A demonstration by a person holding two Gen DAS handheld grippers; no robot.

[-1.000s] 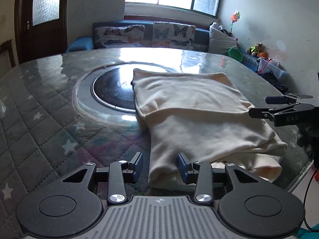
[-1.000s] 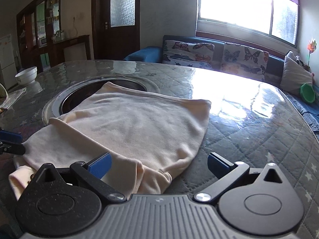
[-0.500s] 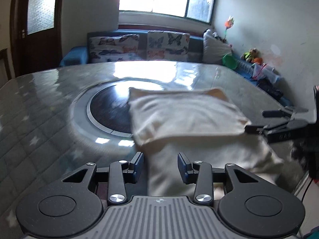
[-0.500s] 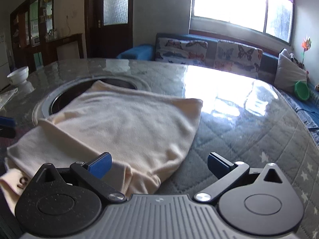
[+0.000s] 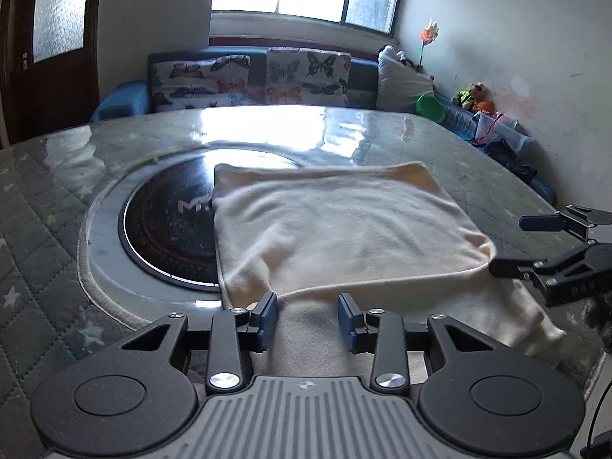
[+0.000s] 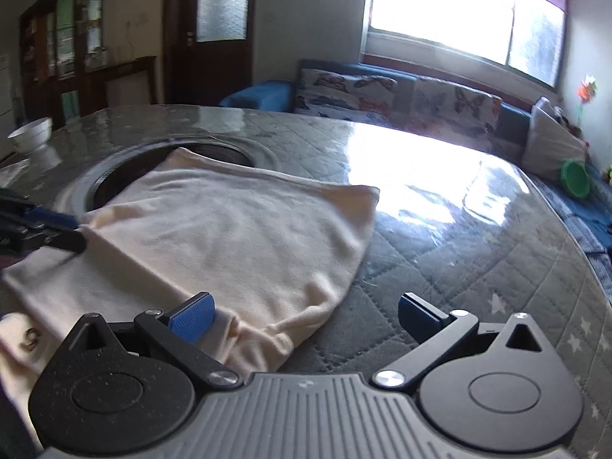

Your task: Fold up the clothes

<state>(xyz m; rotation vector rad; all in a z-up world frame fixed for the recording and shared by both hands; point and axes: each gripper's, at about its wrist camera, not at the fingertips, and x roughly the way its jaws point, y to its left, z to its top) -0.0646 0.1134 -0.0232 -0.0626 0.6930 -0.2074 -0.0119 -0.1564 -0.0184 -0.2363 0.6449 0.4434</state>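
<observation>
A cream garment (image 5: 344,229) lies folded on the quilted grey table (image 5: 46,267), its far part over a dark round inset. It also shows in the right wrist view (image 6: 237,237). My left gripper (image 5: 308,319) is open and empty, just above the garment's near edge at its left corner. My right gripper (image 6: 306,315) is wide open and empty at the garment's near right corner; its left pad (image 6: 193,315) sits over the cloth. Each gripper shows in the other's view: the right gripper (image 5: 535,244), the left gripper (image 6: 57,229).
A dark round hotplate (image 5: 168,229) in a pale ring is set in the table centre. A white bowl (image 6: 30,139) stands at the table's far left edge. A sofa with butterfly cushions (image 5: 260,76) runs behind the table. The table's right edge (image 5: 596,359) drops off close to the garment.
Both grippers have moved forward and lower over the garment's near edge. The cloth lies flatter and its near fold reaches closer to the grippers. Both stay open.
</observation>
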